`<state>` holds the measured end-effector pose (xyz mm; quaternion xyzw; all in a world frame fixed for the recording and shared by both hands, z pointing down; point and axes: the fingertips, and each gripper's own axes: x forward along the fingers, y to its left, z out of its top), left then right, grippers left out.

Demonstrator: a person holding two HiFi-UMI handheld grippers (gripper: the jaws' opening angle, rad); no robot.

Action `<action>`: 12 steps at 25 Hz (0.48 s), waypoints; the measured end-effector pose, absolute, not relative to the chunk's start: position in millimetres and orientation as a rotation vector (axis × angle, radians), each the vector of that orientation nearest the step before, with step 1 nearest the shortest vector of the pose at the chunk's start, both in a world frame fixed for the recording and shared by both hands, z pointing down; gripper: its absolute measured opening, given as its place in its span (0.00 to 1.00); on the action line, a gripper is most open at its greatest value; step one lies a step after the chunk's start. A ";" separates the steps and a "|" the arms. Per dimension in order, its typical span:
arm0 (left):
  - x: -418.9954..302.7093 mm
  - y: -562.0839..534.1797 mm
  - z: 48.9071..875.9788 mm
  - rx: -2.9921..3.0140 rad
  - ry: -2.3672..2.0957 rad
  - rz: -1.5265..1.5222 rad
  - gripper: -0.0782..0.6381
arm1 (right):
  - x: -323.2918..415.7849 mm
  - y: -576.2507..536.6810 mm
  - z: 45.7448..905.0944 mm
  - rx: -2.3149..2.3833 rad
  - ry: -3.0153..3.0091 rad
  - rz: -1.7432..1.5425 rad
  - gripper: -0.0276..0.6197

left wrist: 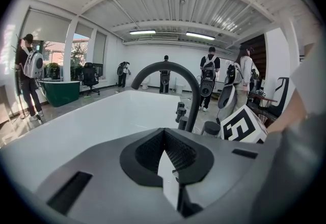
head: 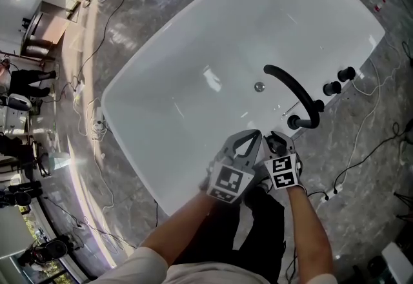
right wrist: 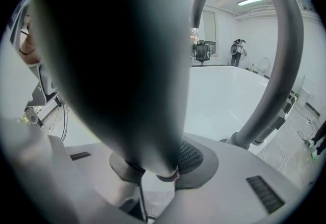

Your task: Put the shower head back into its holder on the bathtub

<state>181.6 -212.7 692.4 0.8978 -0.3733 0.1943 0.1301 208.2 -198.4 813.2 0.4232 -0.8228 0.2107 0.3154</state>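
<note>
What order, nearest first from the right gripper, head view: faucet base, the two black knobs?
1. Faucet base, just beyond the right gripper.
2. Inner knob, up-right of the faucet.
3. Outer knob, beyond the inner one.

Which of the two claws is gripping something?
The right claw, clamped on the dark shower head; the left claw is shut and empty.

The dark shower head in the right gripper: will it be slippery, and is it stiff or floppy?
The shower head looks smooth and rounded, so it may slip or twist in the right gripper. It seems stiff: it keeps a straight shape in the grip. It holds the jaws wide apart, so it is probably bulky, perhaps heavy.
</note>
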 end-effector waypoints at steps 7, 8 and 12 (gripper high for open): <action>181.9 -210.5 684.3 2.597 -1.067 0.564 0.12 | 205.6 -190.8 801.5 1.092 -2.187 0.607 0.24; 182.5 -209.5 682.6 2.597 -1.063 0.564 0.12 | 207.4 -189.4 796.7 1.101 -2.186 0.609 0.25; 185.6 -204.1 673.2 2.602 -1.043 0.559 0.12 | 217.1 -179.1 778.5 1.147 -2.171 0.628 0.27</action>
